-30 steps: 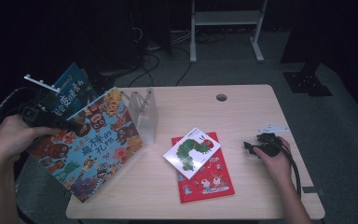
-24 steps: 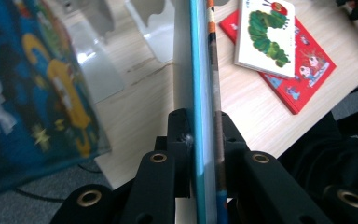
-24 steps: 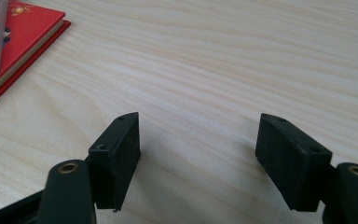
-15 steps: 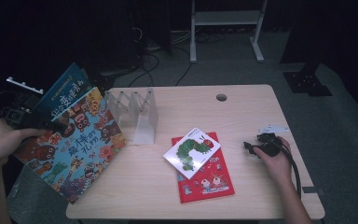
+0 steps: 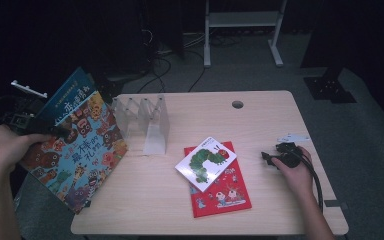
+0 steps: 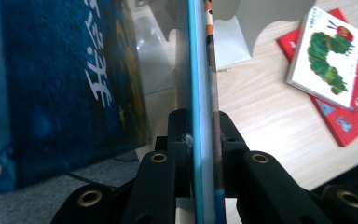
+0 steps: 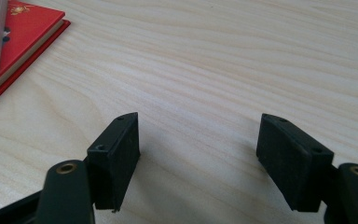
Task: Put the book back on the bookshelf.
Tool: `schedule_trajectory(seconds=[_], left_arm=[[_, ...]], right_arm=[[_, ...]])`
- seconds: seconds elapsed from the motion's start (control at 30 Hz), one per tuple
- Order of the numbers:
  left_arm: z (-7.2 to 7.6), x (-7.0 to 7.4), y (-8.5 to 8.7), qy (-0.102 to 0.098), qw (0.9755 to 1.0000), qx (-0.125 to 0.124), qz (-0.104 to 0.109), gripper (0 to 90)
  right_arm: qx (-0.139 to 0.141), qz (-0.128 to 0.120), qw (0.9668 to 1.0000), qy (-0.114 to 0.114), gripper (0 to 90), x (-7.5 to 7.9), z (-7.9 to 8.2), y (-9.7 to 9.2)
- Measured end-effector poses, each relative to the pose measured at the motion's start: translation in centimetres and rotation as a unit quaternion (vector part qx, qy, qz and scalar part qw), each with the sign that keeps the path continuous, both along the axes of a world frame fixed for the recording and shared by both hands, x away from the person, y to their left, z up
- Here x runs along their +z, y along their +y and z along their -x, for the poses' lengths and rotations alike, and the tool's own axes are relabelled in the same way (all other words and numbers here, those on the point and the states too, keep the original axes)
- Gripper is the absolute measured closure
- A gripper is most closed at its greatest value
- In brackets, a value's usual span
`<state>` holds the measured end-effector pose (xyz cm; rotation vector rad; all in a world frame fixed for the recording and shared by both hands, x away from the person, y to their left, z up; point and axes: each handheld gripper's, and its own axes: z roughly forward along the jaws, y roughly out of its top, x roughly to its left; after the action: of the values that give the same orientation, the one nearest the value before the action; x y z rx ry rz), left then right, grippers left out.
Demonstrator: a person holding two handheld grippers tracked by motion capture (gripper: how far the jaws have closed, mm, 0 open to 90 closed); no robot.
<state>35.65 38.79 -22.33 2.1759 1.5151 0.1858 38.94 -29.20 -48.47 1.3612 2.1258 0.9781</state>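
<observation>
Carrying the monster picture book (image 5: 77,150) off the left edge of the desk (image 5: 260,120), farther left than half a second ago.

High view: gripping the book in the left hand-held gripper (image 5: 27,125), now lying clear of the clear divider rack (image 5: 145,122) it was overlapping a second ago; blue book (image 5: 70,95) showing behind it. Resting as before, the right hand-held gripper (image 5: 280,157) near the desk's right edge, caterpillar book (image 5: 205,162) lying on the red book (image 5: 222,187) unmoved.

Left gripper view: clamping both jaws on the picture book's (image 6: 203,93) edge.

Right gripper view: standing wide apart over bare wood (image 7: 214,70), holding nothing.
</observation>
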Motion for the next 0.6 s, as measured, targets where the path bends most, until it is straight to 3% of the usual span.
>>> schedule_trajectory(seconds=[0.3,0.43,0.6], left_arm=[[-0.8,-0.1,-0.7,-0.023,0.9993,0.03,-0.003,80.1],[-1.4,-0.3,-1.4,-0.025,0.999,0.034,-0.017,80.1],[-2.1,-0.2,-1.8,-0.028,0.9985,0.043,-0.018,80.2]], right_arm=[[0.0,0.0,1.0,0.0,28.8,0.0,0.0,0.0],[0.0,0.0,1.0,0.0,28.8,0.0,0.0,0.0],[0.0,0.0,1.0,0.0,28.7,0.0,0.0,0.0]])
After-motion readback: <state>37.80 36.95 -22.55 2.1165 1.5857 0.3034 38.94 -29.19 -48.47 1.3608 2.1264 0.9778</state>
